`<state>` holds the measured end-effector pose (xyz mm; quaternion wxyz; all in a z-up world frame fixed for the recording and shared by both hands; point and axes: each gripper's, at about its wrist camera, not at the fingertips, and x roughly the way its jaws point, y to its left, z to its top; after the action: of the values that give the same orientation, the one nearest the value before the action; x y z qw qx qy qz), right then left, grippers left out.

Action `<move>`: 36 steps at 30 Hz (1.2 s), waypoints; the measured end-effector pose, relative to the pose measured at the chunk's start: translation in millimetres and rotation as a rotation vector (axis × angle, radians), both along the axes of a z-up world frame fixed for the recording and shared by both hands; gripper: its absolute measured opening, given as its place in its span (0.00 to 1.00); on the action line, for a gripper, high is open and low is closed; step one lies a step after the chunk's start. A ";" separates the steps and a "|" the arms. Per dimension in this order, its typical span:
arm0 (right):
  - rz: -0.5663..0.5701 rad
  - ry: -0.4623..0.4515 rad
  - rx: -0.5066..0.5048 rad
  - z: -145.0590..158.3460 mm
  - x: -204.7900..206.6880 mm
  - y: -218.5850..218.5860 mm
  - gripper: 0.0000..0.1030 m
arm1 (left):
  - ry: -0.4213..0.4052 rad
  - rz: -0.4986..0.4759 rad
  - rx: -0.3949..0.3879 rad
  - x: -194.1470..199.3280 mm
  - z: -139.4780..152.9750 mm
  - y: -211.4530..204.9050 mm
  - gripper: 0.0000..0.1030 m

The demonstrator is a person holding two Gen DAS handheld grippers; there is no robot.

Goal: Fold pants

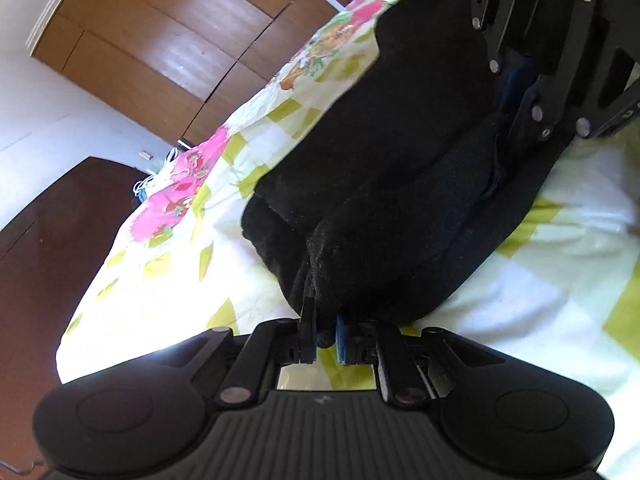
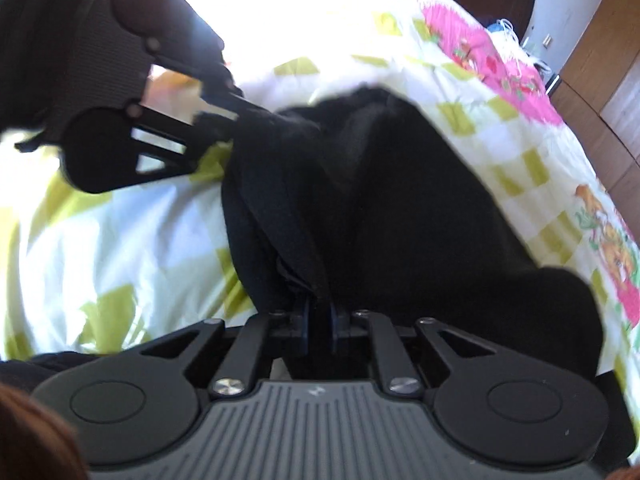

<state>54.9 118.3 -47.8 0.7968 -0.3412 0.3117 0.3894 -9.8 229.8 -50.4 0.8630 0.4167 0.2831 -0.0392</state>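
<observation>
Two claws are clamped on the black fleece pants (image 1: 384, 152), which lie bunched on a bed sheet (image 1: 540, 292) of white and lime checks with pink flowers: the left claw (image 1: 326, 326) pinches one edge, the right claw (image 2: 319, 322) another fold.

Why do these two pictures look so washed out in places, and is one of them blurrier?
Left wrist view: sunlight bleaches the bedsheet white, the black pants lose detail, and the wardrobe bows from the fisheye lens. Right wrist view: softer overall, the left gripper smeared, the sheet's top glaring.
</observation>
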 end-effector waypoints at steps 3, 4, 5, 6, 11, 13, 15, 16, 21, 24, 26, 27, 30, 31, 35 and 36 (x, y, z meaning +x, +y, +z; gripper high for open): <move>-0.036 0.051 0.108 19.8 -1.0 -15.2 0.17 | 0.005 0.046 -0.080 -7.2 24.3 6.6 0.28; -0.045 0.057 0.136 29.4 -2.3 -24.7 0.20 | -0.001 0.060 -0.098 -11.8 34.0 7.2 0.28; -0.061 0.060 0.168 40.1 -3.6 -35.8 0.22 | -0.004 0.069 -0.114 -15.4 42.1 6.2 0.28; -0.082 0.064 0.203 50.3 -3.8 -49.2 0.23 | -0.011 0.077 -0.128 -19.2 51.0 3.2 0.28; -0.322 0.021 0.296 82.9 10.0 -139.5 0.30 | -0.040 0.017 -0.250 -12.1 83.0 -40.4 0.28; -0.475 0.017 0.309 84.1 25.1 -189.8 0.31 | -0.033 -0.054 -0.299 -0.4 85.3 -74.8 0.28; -0.653 0.007 0.318 80.7 42.3 -245.6 0.33 | -0.033 -0.124 -0.347 14.3 84.2 -115.0 0.28; -0.747 0.017 0.343 79.0 49.7 -276.0 0.34 | -0.024 -0.161 -0.375 23.0 82.6 -134.7 0.28; -1.068 0.020 0.499 74.9 81.5 -404.6 0.35 | 0.033 -0.311 -0.481 68.1 77.3 -228.7 0.30; -1.145 0.036 0.605 72.5 112.0 -451.8 0.35 | 0.063 -0.354 -0.503 89.0 71.7 -270.6 0.33; -1.173 0.061 0.663 65.3 140.4 -465.8 0.35 | 0.089 -0.363 -0.518 99.9 66.9 -288.6 0.33; -1.186 0.086 0.693 59.3 152.8 -474.1 0.34 | 0.099 -0.364 -0.523 102.3 64.1 -295.1 0.33; -1.220 0.152 0.773 41.0 179.9 -491.2 0.32 | 0.123 -0.366 -0.532 107.6 59.1 -307.8 0.34; -1.223 0.171 0.801 34.8 184.5 -494.0 0.32 | 0.132 -0.366 -0.531 108.7 57.6 -309.8 0.34; -1.215 0.229 0.898 23.3 201.6 -506.7 0.29 | 0.150 -0.380 -0.507 106.9 51.5 -317.0 0.35; -1.212 0.233 0.911 21.7 204.8 -509.8 0.25 | 0.152 -0.383 -0.501 106.9 50.2 -318.7 0.36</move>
<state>259.7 -391.5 -26.1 0.8948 0.2949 0.3352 0.0078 97.1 -88.9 -0.1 0.8921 0.2328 0.2445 -0.3005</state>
